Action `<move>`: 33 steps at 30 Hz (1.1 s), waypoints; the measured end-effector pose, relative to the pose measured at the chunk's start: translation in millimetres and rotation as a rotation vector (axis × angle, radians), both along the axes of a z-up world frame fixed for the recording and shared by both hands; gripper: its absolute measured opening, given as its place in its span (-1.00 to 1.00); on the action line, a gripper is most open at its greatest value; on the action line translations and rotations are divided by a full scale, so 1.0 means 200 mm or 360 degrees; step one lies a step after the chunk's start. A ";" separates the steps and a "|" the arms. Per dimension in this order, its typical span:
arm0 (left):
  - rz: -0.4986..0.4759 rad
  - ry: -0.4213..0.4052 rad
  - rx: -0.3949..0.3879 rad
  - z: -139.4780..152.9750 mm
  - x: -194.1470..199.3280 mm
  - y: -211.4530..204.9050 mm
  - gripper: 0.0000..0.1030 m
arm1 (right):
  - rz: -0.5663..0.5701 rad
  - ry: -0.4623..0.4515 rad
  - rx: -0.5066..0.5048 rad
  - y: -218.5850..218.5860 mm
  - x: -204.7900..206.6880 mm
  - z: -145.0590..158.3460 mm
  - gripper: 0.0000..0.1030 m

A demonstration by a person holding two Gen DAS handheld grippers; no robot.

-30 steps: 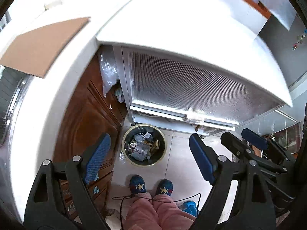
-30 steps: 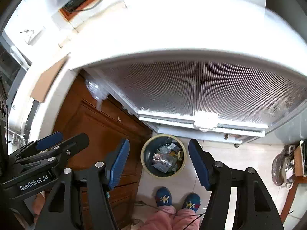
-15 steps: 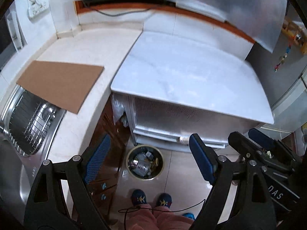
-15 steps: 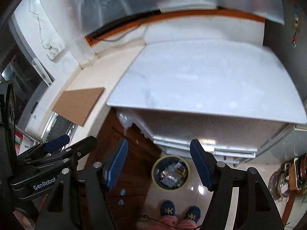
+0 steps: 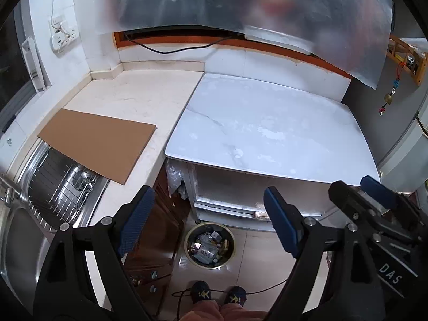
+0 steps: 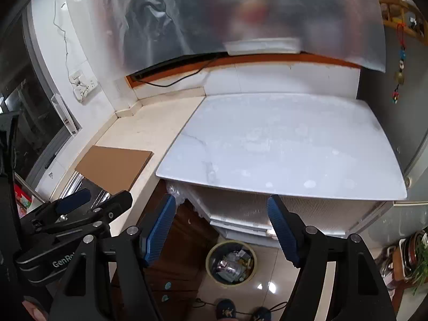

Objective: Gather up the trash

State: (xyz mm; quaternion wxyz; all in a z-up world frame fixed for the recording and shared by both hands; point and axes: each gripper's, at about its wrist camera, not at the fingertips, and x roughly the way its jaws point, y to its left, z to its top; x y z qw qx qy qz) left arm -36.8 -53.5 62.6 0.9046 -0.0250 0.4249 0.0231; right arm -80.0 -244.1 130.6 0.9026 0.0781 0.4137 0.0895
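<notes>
A round waste bin (image 5: pixel 210 245) full of wrappers and scrap stands on the tiled floor below the white marble table (image 5: pixel 267 125); it also shows in the right wrist view as the bin (image 6: pixel 231 262). My left gripper (image 5: pixel 208 214) is open and holds nothing, high above the bin. My right gripper (image 6: pixel 222 219) hangs beside it with its jaws opening and nothing between them. Each gripper shows in the other's view: the right gripper (image 5: pixel 374 198) at the right edge, the left gripper (image 6: pixel 88 200) at the left edge. The table top carries no trash.
A brown cardboard sheet (image 5: pixel 96 144) lies on the beige counter (image 5: pixel 139 99), partly over a steel sink (image 5: pixel 61 187) with a wire rack. Wooden cabinet doors (image 5: pixel 160 240) stand left of the bin. A person's feet in blue slippers (image 5: pixel 218 295) and a black cable are on the floor.
Both grippers have risen well above the floor, and both views have tilted up: the bin looks smaller, while the table top, counter and wall have come into sight. The right jaws stand slightly wider.
</notes>
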 end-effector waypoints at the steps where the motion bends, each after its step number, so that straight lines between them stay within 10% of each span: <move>1: 0.0002 -0.0003 0.0001 0.01 0.00 0.00 0.59 | -0.0001 -0.0015 -0.0004 0.00 -0.01 0.02 0.44; 33: 0.0065 -0.0023 0.0046 0.03 -0.05 0.03 0.59 | -0.0003 -0.0072 -0.0049 0.07 -0.01 0.05 0.53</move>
